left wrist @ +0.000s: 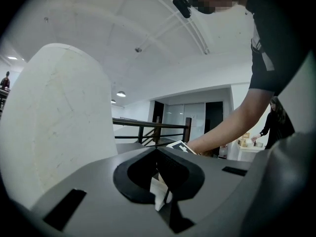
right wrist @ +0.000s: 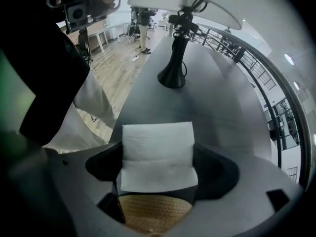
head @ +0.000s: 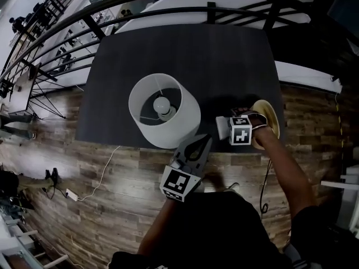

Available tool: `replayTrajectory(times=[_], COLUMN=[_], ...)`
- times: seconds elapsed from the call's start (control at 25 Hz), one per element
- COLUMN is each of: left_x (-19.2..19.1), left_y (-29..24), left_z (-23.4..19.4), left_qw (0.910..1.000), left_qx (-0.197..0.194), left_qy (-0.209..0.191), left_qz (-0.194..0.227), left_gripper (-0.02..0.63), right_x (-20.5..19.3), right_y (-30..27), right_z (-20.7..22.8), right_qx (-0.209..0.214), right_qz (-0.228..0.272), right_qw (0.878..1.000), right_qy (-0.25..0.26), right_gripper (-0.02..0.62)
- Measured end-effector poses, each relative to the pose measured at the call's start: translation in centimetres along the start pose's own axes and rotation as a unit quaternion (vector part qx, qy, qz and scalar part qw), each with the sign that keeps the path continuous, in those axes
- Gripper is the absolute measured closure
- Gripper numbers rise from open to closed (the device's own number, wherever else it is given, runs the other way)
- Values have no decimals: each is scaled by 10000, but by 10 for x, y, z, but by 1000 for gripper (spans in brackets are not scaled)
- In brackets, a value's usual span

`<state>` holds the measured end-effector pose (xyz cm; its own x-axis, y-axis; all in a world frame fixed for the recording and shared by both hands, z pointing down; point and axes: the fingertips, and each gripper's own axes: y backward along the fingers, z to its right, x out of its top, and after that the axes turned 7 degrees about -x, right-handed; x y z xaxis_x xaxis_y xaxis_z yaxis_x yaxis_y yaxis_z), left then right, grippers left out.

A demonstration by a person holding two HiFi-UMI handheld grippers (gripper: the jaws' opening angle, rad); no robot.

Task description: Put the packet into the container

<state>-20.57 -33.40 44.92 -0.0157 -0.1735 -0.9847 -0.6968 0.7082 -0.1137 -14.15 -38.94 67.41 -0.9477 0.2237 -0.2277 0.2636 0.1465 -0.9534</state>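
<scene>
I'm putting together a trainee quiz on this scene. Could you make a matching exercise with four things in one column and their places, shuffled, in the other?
Things:
1. packet
2. container
3. lamp
4. left hand-held gripper

Places:
A. stands in the middle of the table, with a white shade
B. clamped in the right hand-held gripper
C. at the table's near edge, beside the lamp
D. woven, at the table's right edge, under the packet

Pairs: 1-B, 2-D, 3-A, 4-C
</scene>
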Motion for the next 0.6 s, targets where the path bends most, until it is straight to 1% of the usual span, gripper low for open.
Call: replayTrajectory(times=[0.2, 0.4, 0.6], left_x=[3, 8, 15], left_y=[-13, -30, -42], left_z=[8, 24, 28], left_qw=[9997, 9983, 9974], left_qx=[-238, -556, -693], left_qy=[-49, -101, -129], left_qz=[50, 107, 171], left_gripper=[598, 598, 598], right_x=[0, -9, -28], right_y=[30, 61, 91], right_z=[16, 23, 31], right_qx=[-388, -560, -790], right_qz=[146, 210, 218], right_qw=[9991, 9981, 9964], right_qy=[-37, -157, -222], right_gripper=[155, 155, 155])
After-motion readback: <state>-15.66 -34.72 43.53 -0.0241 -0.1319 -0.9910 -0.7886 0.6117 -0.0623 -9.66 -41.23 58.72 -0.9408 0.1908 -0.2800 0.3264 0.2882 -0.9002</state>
